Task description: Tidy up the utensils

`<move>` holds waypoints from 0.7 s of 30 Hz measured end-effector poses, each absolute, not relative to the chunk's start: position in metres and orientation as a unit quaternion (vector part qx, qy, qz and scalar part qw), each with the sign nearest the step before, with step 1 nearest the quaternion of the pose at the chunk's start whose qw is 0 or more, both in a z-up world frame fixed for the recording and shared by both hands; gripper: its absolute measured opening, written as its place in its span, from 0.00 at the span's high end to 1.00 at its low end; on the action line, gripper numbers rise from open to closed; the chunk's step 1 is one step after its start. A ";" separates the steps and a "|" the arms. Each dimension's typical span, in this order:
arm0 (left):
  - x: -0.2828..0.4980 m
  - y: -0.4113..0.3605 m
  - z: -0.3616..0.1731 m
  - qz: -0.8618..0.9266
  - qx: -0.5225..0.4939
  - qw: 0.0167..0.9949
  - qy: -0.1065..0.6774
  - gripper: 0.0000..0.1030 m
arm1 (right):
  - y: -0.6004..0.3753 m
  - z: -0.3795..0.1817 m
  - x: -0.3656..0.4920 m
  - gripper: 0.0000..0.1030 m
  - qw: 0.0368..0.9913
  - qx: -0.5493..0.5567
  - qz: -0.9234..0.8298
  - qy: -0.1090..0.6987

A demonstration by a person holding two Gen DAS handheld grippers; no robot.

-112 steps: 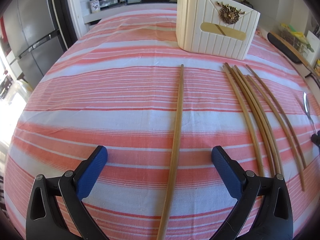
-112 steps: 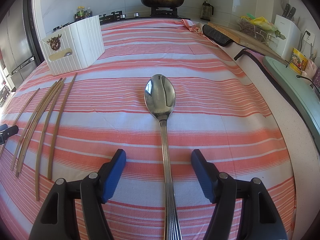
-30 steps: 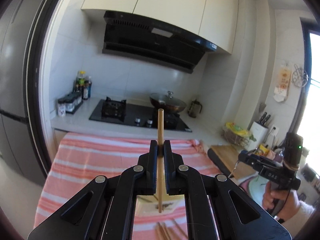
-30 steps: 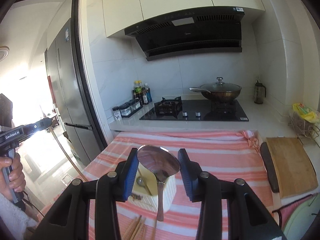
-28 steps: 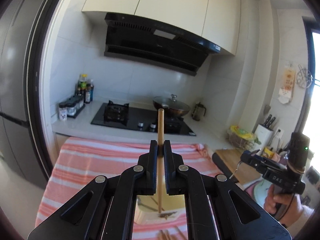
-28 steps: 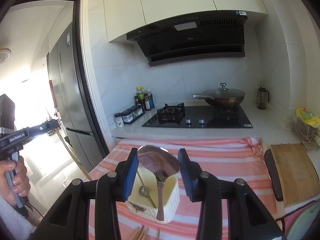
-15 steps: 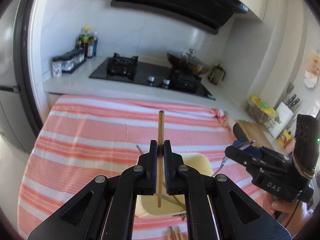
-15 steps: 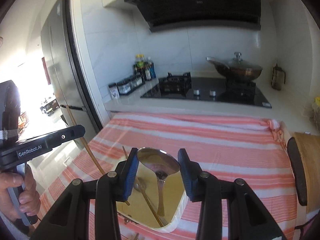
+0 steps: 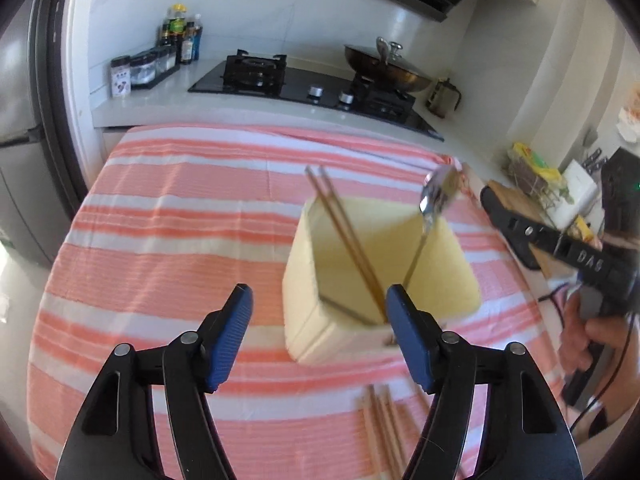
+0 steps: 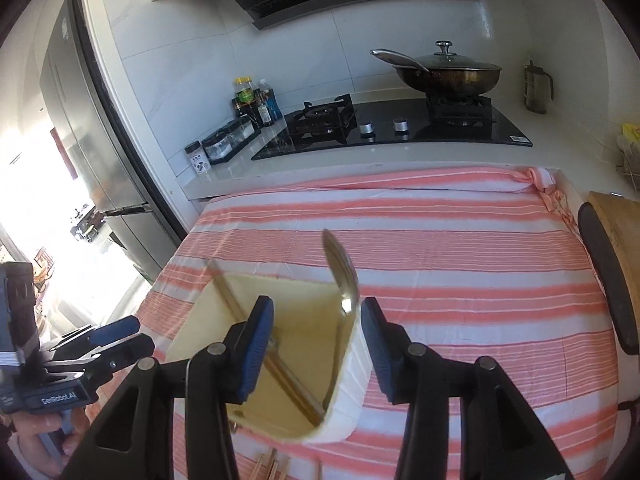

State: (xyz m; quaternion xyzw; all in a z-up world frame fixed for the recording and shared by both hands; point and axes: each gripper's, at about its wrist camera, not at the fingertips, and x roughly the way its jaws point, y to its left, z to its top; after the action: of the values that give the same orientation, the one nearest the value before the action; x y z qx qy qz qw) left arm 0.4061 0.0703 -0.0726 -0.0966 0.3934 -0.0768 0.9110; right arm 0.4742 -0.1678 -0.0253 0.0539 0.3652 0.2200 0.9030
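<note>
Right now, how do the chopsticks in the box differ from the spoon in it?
The chopsticks are thin wooden sticks; the spoon is shiny metal with a wide bowl. The chopsticks lean toward the box's left side, the spoon toward its right. Both stand in the box, ends poking above its rim.

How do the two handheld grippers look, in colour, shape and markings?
Both are black plastic. The left gripper has curved arms with silver rivets and ribbed blue pads; its body reads "GenRobot.AI". The right gripper has the same arms and blue pads; its body bears white letters "DAS". A thin dark cable hangs below its handle.
</note>
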 end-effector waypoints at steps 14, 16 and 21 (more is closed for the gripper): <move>0.300 0.059 -0.199 0.020 -0.039 0.889 0.456 0.10 | -0.272 -0.164 0.260 0.44 0.896 -0.052 0.118 0.424; 0.305 0.054 -0.203 0.010 -0.044 0.888 0.458 0.07 | -0.279 -0.175 0.251 0.44 0.893 -0.062 0.101 0.434; 0.309 0.042 -0.206 0.020 -0.004 0.889 0.458 0.00 | -0.298 -0.187 0.240 0.44 0.896 -0.031 0.088 0.434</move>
State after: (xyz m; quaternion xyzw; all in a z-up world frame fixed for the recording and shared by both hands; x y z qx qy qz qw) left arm 0.3085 0.0421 -0.2062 -0.0036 0.4582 0.0198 0.8886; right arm 0.2401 -0.2979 -0.1872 -0.0315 0.4335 0.0876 0.8963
